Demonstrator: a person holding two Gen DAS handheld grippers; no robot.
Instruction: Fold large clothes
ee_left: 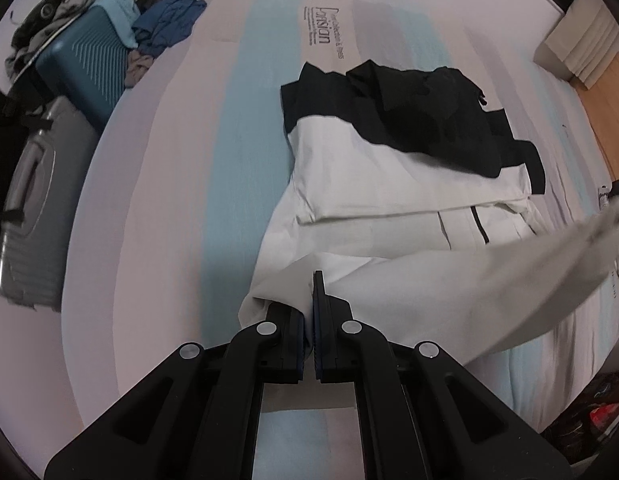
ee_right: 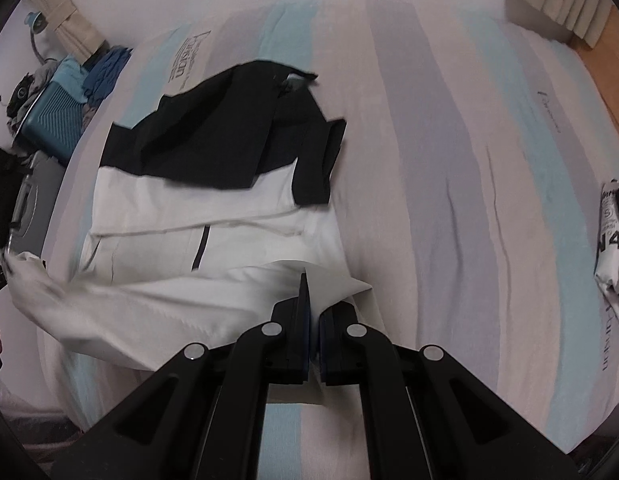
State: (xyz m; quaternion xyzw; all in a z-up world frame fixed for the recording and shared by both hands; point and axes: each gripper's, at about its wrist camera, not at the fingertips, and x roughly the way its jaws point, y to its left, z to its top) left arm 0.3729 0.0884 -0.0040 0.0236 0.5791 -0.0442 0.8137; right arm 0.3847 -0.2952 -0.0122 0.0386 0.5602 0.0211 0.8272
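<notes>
A large white and black garment (ee_left: 389, 184) lies on the striped bed, its black upper part (ee_left: 421, 120) at the far end. My left gripper (ee_left: 314, 300) is shut on the white hem at its left corner, lifted off the sheet. My right gripper (ee_right: 311, 300) is shut on the same hem at the right corner of the garment (ee_right: 213, 208). The white edge stretches between the two grippers as a raised, blurred band (ee_left: 489, 280). The pinched cloth hides the fingertips' inner faces.
The bed sheet (ee_left: 169, 200) has pale blue, grey and white stripes. Two suitcases (ee_left: 81, 68) with piled clothes stand off the bed's left side. A folded printed garment (ee_right: 613, 240) lies at the right. Curtains (ee_left: 585, 48) and wooden floor sit beyond the bed.
</notes>
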